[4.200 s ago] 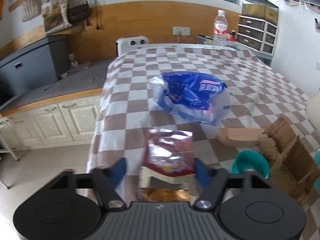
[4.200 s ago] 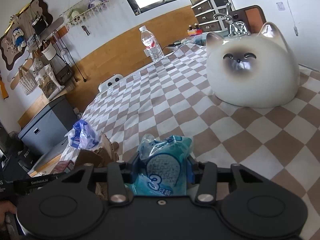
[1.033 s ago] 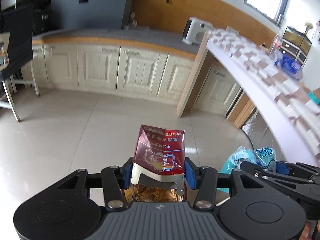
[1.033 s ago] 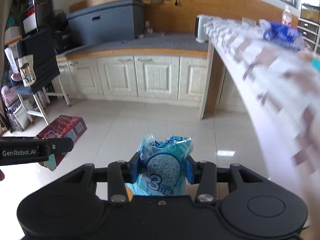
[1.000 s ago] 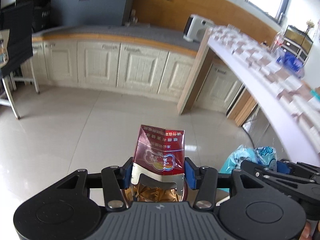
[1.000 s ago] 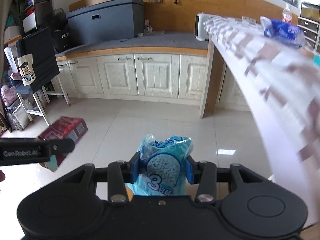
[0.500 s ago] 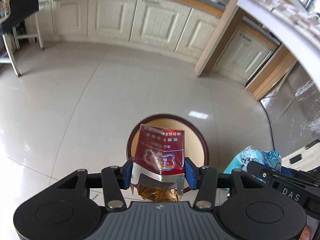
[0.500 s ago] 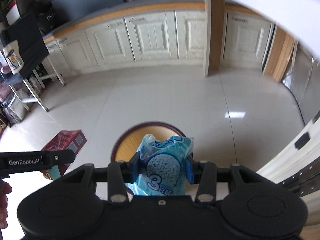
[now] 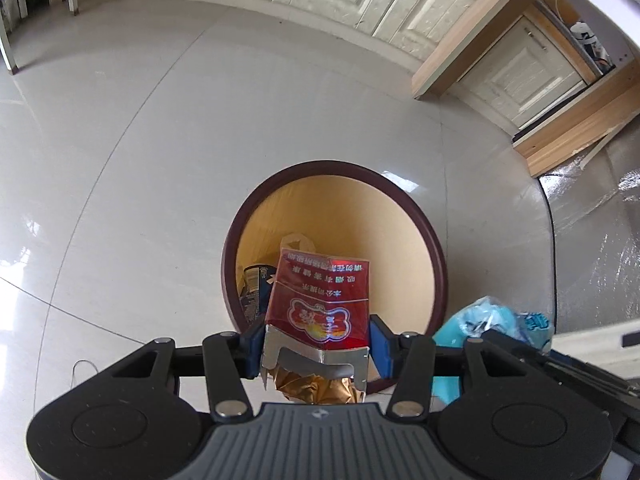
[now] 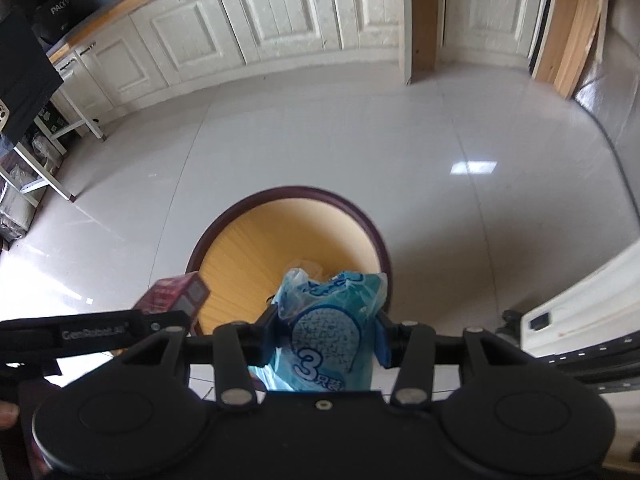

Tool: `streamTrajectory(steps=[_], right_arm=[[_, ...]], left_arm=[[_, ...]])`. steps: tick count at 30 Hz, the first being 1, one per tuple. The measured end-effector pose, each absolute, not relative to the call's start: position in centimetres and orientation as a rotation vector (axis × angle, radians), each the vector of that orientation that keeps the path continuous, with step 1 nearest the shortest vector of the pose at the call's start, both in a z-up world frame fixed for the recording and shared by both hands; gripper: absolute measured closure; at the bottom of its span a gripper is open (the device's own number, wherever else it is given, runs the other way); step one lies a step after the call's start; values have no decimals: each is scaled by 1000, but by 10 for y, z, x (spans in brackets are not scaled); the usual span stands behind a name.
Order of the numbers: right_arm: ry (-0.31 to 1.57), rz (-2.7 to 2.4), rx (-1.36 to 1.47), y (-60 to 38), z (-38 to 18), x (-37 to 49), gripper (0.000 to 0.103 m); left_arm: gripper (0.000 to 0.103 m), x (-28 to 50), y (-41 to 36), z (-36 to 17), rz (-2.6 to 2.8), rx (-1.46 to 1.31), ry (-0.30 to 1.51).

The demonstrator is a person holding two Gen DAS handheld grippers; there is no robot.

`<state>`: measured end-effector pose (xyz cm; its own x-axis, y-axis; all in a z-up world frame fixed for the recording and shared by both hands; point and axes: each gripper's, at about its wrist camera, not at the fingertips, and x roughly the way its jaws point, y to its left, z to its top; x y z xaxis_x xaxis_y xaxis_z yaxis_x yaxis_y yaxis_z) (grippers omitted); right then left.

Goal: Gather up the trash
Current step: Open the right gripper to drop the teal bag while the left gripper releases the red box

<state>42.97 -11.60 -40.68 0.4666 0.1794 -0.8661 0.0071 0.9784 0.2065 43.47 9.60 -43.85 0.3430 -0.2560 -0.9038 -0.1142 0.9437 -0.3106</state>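
The left hand-held gripper (image 9: 318, 350) pinches a red cigarette pack (image 9: 320, 300) between its blue pads. The pack's long axis runs away from the camera, closed end far and torn end near, where silver card and crumpled gold foil spill toward the gripper body. Its printed text reads upside down from this view. The pack hangs over the near part of a round trash bin (image 9: 436, 248) standing on the floor (image 9: 140, 140).

The bin has a dark maroon rim and a smooth yellowish inner wall. Inside it, a dark printed wrapper (image 9: 252, 288) lies at the left and a pale scrap (image 9: 297, 243) farther back; both are partly hidden by the pack, so what they are is hard to make out.

The right hand-held gripper (image 10: 323, 340) is clamped on a light-blue plastic bag (image 10: 332, 328), crinkled and glossy, printed with a dotted oval and a large "3". Its bunched open end points away, over the bin's near edge; its lower end is cut off behind the gripper body.

The floor is glossy pale tile with window glare. Cream panelled cabinets (image 10: 280, 8) stand at the far side.
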Motion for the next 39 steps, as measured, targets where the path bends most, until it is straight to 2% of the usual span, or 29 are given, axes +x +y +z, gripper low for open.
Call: streamTrajectory(steps=[3, 5, 14, 15, 17, 19, 36, 39], right_arm=[[1100, 117, 228, -113, -423, 441, 50], [1109, 115, 251, -111, -432, 445, 42], [1149, 115, 246, -109, -452, 453, 36], [1152, 113, 244, -109, -453, 453, 36], [1156, 111, 237, -111, -454, 453, 36], [1159, 104, 228, -113, -456, 451, 36], [1172, 79, 200, -125, -457, 446, 33], [1162, 68, 202, -130, -455, 445, 28]], left_arm=[[51, 444, 98, -448, -89, -359, 1229], [51, 451, 98, -451, -88, -361, 1230], [50, 477, 85, -461, -126, -324, 1221], [48, 480, 83, -462, -129, -319, 1223], [34, 484, 80, -463, -130, -303, 1222], [27, 484, 81, -464, -117, -284, 1220], [17, 463, 80, -467, -98, -165, 1282], [13, 460, 81, -464, -102, -157, 1284]])
